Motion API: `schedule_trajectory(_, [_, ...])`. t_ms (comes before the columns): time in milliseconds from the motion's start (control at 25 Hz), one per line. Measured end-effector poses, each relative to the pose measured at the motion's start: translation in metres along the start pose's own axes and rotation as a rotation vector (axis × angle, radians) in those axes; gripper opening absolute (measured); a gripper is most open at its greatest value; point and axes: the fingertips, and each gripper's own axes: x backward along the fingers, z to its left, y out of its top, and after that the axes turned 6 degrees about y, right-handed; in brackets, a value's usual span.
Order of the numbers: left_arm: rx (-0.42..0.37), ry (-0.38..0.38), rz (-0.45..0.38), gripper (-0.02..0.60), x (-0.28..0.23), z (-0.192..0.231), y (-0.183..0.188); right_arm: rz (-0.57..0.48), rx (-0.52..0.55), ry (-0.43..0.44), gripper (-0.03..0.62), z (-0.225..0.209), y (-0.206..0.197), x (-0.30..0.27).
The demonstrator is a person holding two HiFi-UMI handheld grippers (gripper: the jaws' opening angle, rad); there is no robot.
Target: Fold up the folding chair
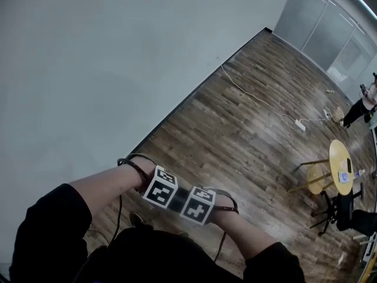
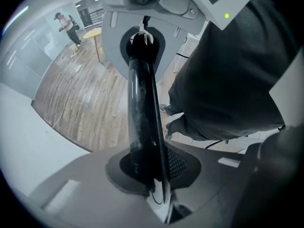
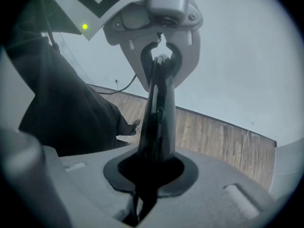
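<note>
The left gripper (image 2: 142, 39) had its black jaws pressed together with nothing between them, and so did the right gripper (image 3: 161, 61) — the two sat side by side against the person's dark clothing (image 1: 147, 258). Beyond the left jaws' tips lay the wooden floor (image 2: 80, 99) and a yellow round table (image 2: 92, 33). A black chair (image 1: 344, 208) stood beside that table, well apart from both jaws — whether it was the folding one could not be told.

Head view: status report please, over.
Left gripper and right gripper shut, empty, side by side. Folding chair not in view. Yellow table and floor cable far off.
</note>
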Motion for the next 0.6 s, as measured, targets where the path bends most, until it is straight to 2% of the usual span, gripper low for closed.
schedule_trajectory(400, [0.261, -0.011, 0.014, 0.064, 0.004, -0.052, -0.144, 0.050, 0.233, 0.087, 0.051, -0.003, 0.146, -0.045])
schedule_trajectory(600, [0.417, -0.005, 0.011, 0.064, 0.005, -0.090, -0.212, 0.084, 0.365, 0.129, 0.051, 0.007, 0.219, -0.070])
